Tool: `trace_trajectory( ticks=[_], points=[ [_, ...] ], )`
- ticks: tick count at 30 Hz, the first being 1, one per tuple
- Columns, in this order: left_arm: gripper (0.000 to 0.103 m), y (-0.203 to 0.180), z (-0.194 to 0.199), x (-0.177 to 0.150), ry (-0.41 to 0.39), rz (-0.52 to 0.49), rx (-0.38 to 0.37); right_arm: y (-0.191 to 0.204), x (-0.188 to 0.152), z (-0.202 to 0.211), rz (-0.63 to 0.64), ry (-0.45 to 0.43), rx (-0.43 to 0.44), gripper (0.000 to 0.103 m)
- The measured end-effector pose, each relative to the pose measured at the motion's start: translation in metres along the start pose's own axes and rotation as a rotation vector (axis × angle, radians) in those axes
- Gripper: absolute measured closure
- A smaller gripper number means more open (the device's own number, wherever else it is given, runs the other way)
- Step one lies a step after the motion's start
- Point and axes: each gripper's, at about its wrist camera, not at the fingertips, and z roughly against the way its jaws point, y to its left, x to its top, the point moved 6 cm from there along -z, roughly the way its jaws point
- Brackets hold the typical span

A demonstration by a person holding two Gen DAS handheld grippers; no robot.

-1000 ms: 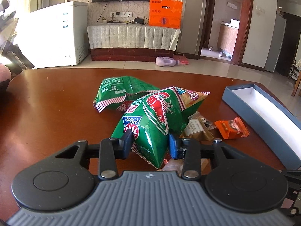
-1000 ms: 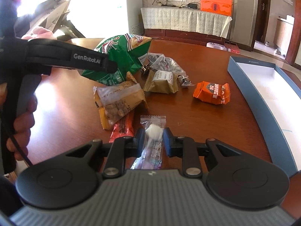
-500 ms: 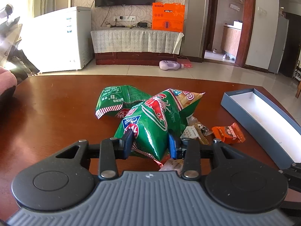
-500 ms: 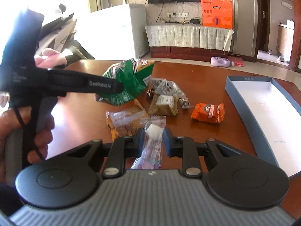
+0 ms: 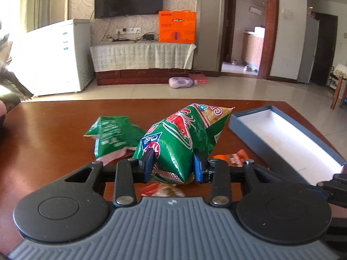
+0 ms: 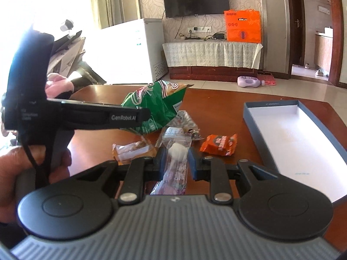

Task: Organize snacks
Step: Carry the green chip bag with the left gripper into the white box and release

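Note:
My left gripper (image 5: 172,166) is shut on a green shrimp-chip bag (image 5: 184,134) and holds it above the brown table (image 5: 43,134). The bag also shows in the right wrist view (image 6: 156,106), with the left gripper's body (image 6: 104,117) beside it. My right gripper (image 6: 176,165) is shut on a clear packet with a white candy (image 6: 176,162), lifted off the table. A second green bag (image 5: 112,134) lies on the table. An orange packet (image 6: 219,145), a tan packet (image 6: 132,150) and silver wrappers (image 6: 184,121) lie below. An open blue box (image 6: 303,134) with a white inside sits at the right.
The box also shows in the left wrist view (image 5: 288,138), near the table's right edge. A person's hand (image 6: 13,173) holds the left gripper's handle. Beyond the table are a white freezer (image 5: 56,58), a TV cabinet (image 5: 143,58) and a tiled floor.
Both grippers have risen with their loads. The shrimp-chip bag has come up off the second green bag, and the clear packet has come up off the table. Both cameras now look more level.

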Motion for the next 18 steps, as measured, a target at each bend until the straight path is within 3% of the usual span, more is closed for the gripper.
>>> trace_trajectory(
  ticks=[9,18],
  points=[
    [0.063,-0.028,0.008,0.004,-0.011,0.031,-0.083,-0.038,0.012,0.004,-0.018,-0.023,-0.059,0.077],
    [0.063,-0.107,-0.003,0.025,-0.035,-0.047,-0.191,-0.094,0.012,0.008,-0.072,-0.020,-0.161,0.077]
  ],
)
